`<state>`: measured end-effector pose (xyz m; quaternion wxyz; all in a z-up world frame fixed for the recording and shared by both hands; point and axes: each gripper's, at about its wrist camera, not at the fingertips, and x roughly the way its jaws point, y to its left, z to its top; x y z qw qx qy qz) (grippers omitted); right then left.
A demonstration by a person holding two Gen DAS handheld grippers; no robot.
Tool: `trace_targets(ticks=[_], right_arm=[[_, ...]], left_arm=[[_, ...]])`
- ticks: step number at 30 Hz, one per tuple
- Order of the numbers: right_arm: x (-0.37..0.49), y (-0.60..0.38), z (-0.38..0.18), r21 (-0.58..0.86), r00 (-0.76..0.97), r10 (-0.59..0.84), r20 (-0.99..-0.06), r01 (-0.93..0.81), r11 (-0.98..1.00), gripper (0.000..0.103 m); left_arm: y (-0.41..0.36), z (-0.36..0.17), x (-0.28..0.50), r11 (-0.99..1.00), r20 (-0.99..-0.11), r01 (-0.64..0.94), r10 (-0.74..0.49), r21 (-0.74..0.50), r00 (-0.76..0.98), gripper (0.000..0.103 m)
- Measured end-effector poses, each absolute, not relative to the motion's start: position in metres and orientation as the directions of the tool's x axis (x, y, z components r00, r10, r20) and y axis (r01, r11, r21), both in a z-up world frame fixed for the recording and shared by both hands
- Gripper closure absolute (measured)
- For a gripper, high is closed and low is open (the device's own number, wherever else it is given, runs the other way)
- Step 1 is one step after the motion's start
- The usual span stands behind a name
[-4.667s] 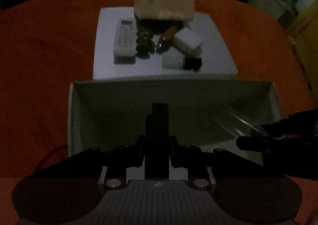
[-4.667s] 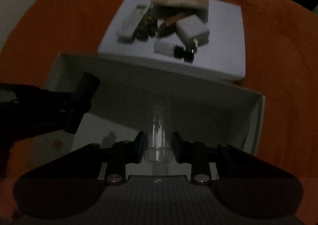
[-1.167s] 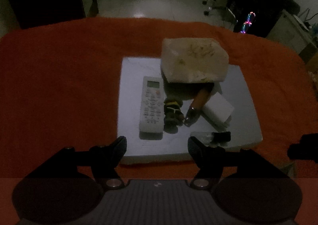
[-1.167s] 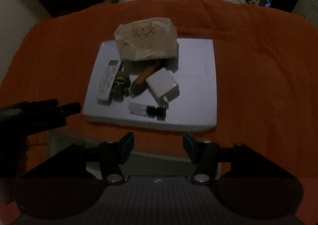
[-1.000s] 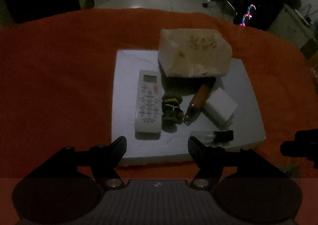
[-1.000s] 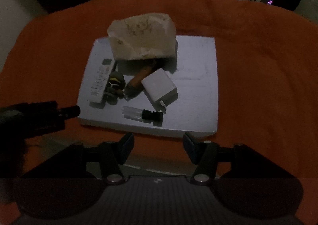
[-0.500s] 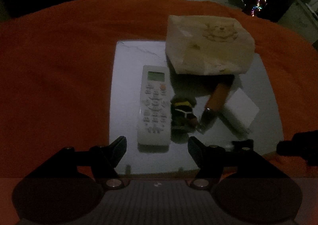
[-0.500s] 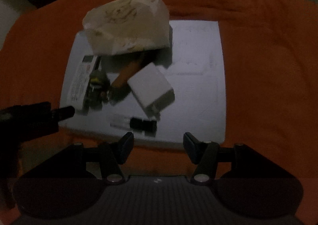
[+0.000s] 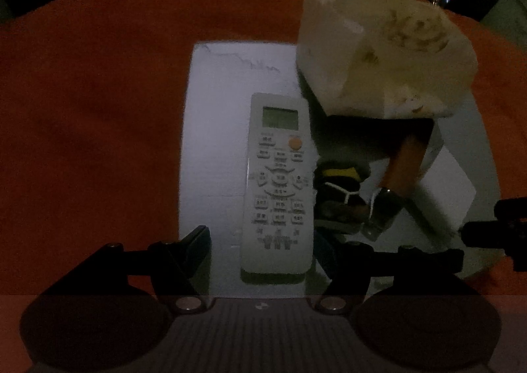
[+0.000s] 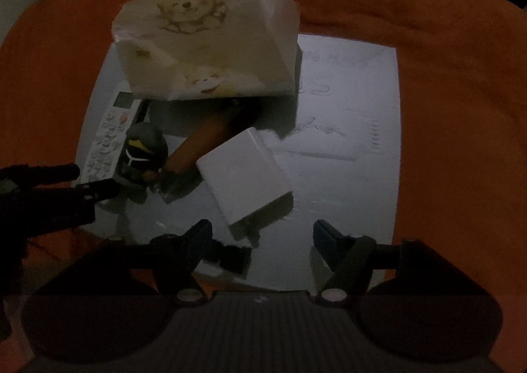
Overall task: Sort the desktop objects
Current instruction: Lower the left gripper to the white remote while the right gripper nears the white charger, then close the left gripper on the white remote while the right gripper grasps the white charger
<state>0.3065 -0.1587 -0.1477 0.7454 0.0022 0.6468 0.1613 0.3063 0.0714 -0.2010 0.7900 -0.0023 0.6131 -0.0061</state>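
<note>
Left gripper [image 9: 265,243]: your jaws stand apart with nothing pressed between them; the near end of the remote control [image 9: 278,185] lies in the gap, touching neither finger.

Right gripper [image 10: 262,236]: your jaws are opening; the near corner of the white adapter [image 10: 245,173] sits between them, gripped by neither. The small dark-capped vial [image 10: 230,256] lies just beside your left-hand finger, near the board's front edge.

Remote control: white, with a small screen and an orange button, lying lengthwise on the white board [image 9: 214,129], left of the other items and reaching toward the board's front edge.

Figurine [image 10: 145,149]: small, dark, with a yellow band, just beside the remote's right side.

Orange-handled tool [image 10: 197,149]: lies slanted between the figurine and the white adapter, its far end hidden under the tissue pack; its clear or metallic tip points toward the board's front.

White adapter: flat, square, tilted, about the board's middle.

Tissue pack [image 10: 207,37]: cream wrapper with a bear drawing, at the board's far edge, overhanging the items in front of it.

White board: pencil marks on its bare right half; it rests on the orange cloth [image 10: 461,109].

Room beyond: dark, details unclear.
</note>
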Motion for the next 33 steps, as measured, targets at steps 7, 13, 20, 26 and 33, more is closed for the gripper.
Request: trace_targets(ticks=[7, 13, 20, 26, 33], right_arm=[[0.320, -0.151, -0.161, 0.221, 0.093, 0.250, -0.964, -0.248, 0.943, 0.032], [0.328, -0.137, -0.167, 0.200, 0.093, 0.237, -0.967, -0.297, 0.934, 0.031], [0.325, -0.120, -0.177, 0.125, 0.116, 0.183, -0.976, -0.389, 0.913, 0.035], [0.317, -0.128, -0.174, 0.110, 0.156, 0.184, -0.970, -0.390, 0.914, 0.036], [0.317, -0.155, -0.173, 0.110, 0.153, 0.164, -0.975, -0.310, 0.944, 0.037]], left_arm=[[0.067, -0.202, 0.320, 1.000, -0.963, 0.014, 0.002, 0.006, 0.270, 0.037], [0.070, -0.203, 0.330, 1.000, -0.957, -0.006, 0.005, 0.004, 0.289, 0.034], [0.061, -0.205, 0.323, 0.999, -0.946, 0.049, -0.009, 0.007, 0.324, 0.062], [0.066, -0.204, 0.311, 0.998, -0.939, 0.063, -0.032, -0.011, 0.341, 0.062], [0.075, -0.206, 0.301, 0.998, -0.947, 0.056, -0.019, -0.001, 0.320, 0.062]])
